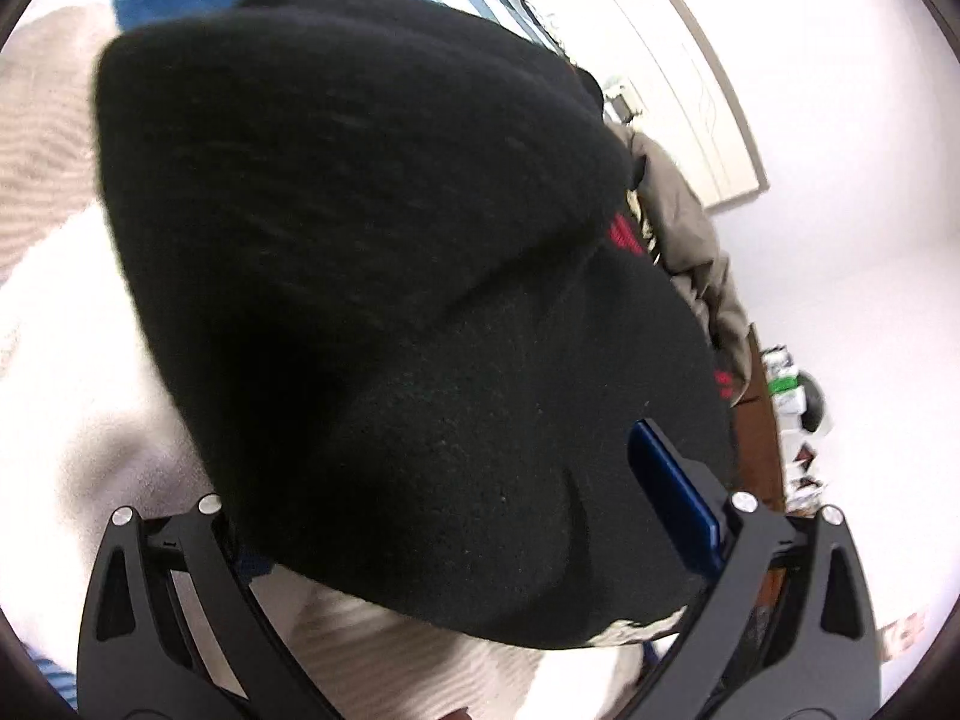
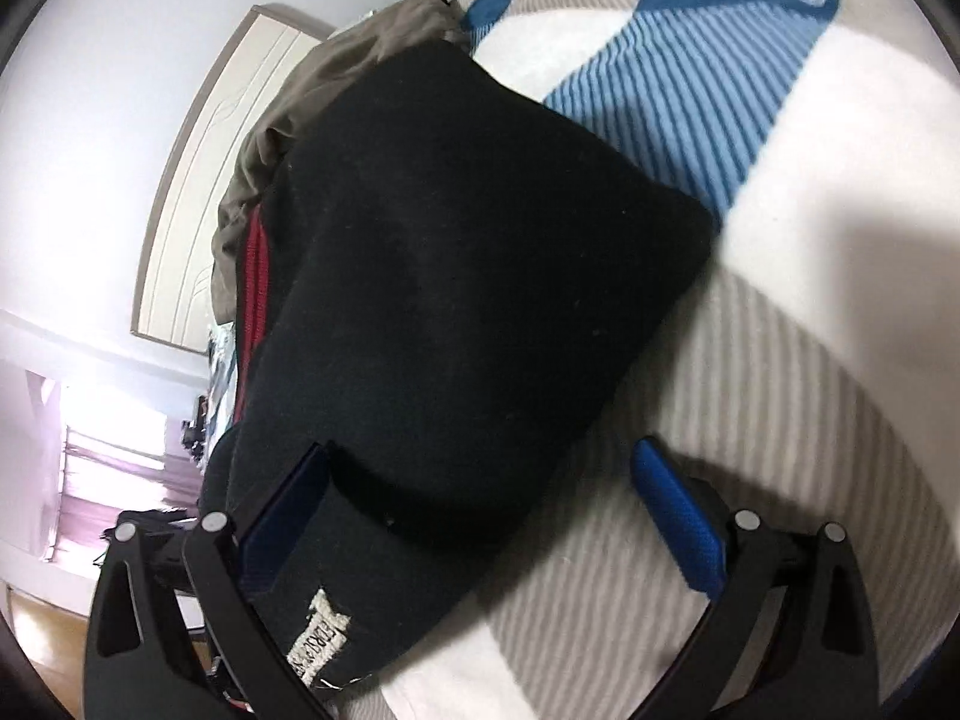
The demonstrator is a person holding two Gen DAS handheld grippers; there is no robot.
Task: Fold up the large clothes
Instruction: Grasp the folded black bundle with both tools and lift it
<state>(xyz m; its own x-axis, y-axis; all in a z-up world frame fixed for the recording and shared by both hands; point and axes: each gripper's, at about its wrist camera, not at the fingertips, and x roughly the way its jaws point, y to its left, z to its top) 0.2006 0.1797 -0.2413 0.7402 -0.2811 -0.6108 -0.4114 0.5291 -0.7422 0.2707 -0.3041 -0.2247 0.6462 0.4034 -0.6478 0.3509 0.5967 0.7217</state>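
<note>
A black knit garment (image 1: 384, 276) lies folded in layers on a striped bedspread and fills the left wrist view. It also shows in the right wrist view (image 2: 456, 300), with a white label (image 2: 321, 639) at its near edge and red trim (image 2: 255, 276) on its left side. My left gripper (image 1: 474, 480) is open, with the black cloth bulging between its jaws; only the right blue pad (image 1: 672, 492) shows. My right gripper (image 2: 480, 504) is open; its left pad (image 2: 288, 516) lies against the cloth and its right pad (image 2: 678, 516) is over the bedspread.
The bedspread (image 2: 750, 360) is white and beige striped with blue striped panels (image 2: 666, 90). A grey-brown garment (image 1: 690, 222) lies crumpled beyond the black one. A white door (image 2: 198, 180) and white wall stand behind. Small items sit on a brown surface (image 1: 762, 420) at the bed's edge.
</note>
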